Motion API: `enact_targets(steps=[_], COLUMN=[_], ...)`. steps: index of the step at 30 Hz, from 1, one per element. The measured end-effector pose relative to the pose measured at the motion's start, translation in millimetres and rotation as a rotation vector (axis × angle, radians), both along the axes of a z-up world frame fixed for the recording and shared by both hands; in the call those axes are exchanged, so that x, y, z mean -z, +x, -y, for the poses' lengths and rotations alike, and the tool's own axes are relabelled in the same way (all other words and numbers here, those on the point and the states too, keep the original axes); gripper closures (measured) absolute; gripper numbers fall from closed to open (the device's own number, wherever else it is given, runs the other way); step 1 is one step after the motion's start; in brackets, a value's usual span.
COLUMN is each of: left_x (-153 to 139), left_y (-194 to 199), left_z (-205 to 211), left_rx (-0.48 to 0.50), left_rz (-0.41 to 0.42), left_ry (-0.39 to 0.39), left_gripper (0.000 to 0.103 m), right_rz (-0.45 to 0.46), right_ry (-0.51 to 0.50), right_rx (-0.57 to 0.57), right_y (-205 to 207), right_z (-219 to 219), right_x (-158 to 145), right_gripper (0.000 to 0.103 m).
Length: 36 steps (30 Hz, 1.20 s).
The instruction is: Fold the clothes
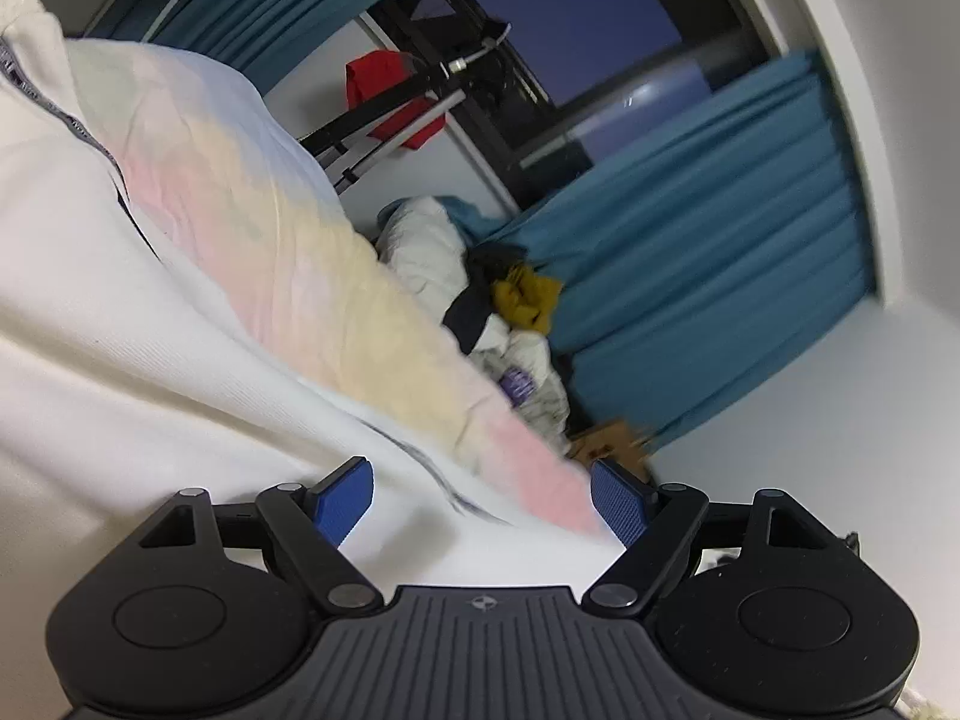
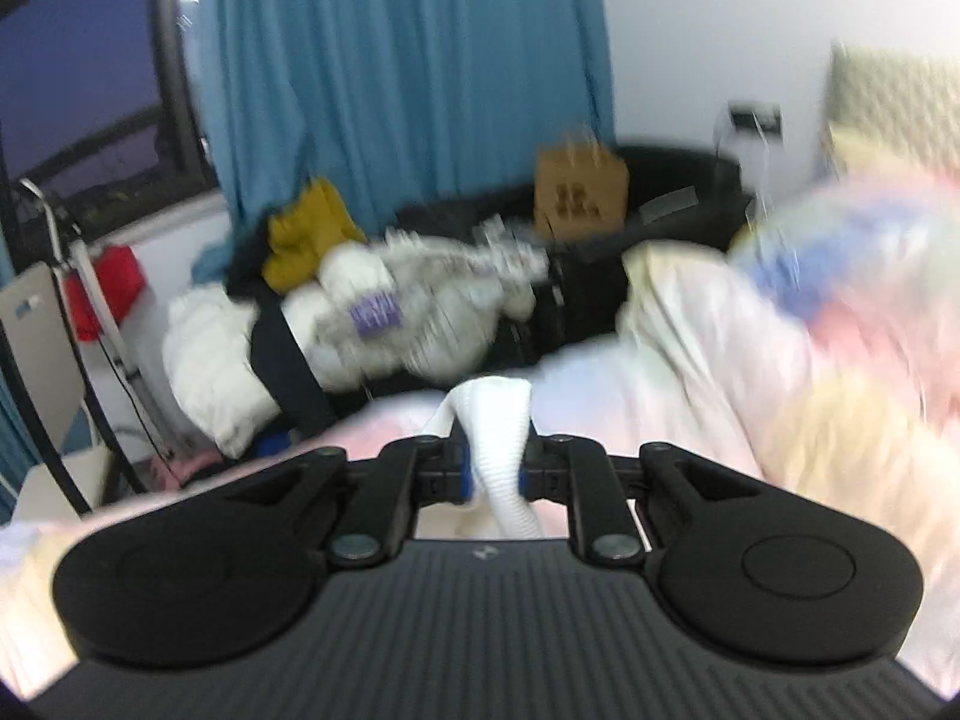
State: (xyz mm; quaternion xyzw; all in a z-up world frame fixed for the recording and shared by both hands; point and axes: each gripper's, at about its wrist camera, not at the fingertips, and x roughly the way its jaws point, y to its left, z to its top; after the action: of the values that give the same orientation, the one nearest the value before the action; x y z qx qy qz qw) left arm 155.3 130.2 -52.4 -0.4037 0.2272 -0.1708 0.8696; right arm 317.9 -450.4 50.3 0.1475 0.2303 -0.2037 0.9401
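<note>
The pastel bedspread [image 1: 252, 228] serves as the folding surface. Across it lies the white garment [image 1: 90, 360] — the left gripper [image 1: 480, 507], jaws wide, rests over its edge, while the right gripper [image 2: 493, 471] pinches a white fold for lifting.
</note>
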Motion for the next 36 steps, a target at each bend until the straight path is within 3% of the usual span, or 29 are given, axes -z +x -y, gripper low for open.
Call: enact_targets(steps=[4, 6, 9, 15, 19, 21, 23, 25, 30, 32, 36], left_x=[0.1, 0.8, 5.3, 8.4, 4.8, 3.2, 2.5, 2.1, 4.3, 5.4, 9.1], left_y=[-3.8, -6.2, -7.4, -5.9, -2.0, -2.5, -3.8, -4.9, -5.4, -5.2, -2.8], left_z=[9.5, 13.0, 16.1, 18.8, 20.1, 21.0, 22.6, 24.7, 28.4, 28.4, 29.9], left_rx=[0.015, 0.020, 0.027, 0.014, 0.019, 0.021, 0.026, 0.032, 0.045, 0.047, 0.048], left_rz=[-0.019, -0.023, -0.030, -0.035, -0.022, -0.017, -0.017, -0.019, -0.034, -0.039, -0.068], left_ry=[0.063, 0.080, 0.092, 0.115, 0.117, 0.123, 0.130, 0.138, 0.157, 0.164, 0.181], left_gripper=[0.022, 0.022, 0.022, 0.022, 0.021, 0.021, 0.021, 0.021, 0.021, 0.021, 0.021], right_rz=[-0.076, -0.166, -0.236, -0.102, 0.180, 0.333, 0.357, 0.293, -0.009, -0.076, -0.040], right_ry=[0.134, 0.214, 0.351, 0.209, 0.123, 0.084, 0.056, 0.056, 0.202, 0.243, 0.352], right_rx=[0.029, 0.096, 0.153, -0.059, -0.233, -0.282, -0.270, -0.242, -0.107, -0.081, -0.039], right_y=[-18.0, -19.1, -9.8, 44.4, 37.6, 18.5, 3.6, -5.5, -30.8, -41.5, -61.1], right_z=[21.7, 29.6, 37.9, -15.0, -44.6, -41.3, -29.8, -11.3, 41.9, 50.1, 59.5], right_x=[66.5, 94.2, 108.2, 19.2, -49.4, -61.1, -46.5, -13.5, 108.5, 142.5, 171.6], right_gripper=[0.087, 0.087, 0.087, 0.087, 0.087, 0.087, 0.087, 0.087, 0.086, 0.084, 0.074])
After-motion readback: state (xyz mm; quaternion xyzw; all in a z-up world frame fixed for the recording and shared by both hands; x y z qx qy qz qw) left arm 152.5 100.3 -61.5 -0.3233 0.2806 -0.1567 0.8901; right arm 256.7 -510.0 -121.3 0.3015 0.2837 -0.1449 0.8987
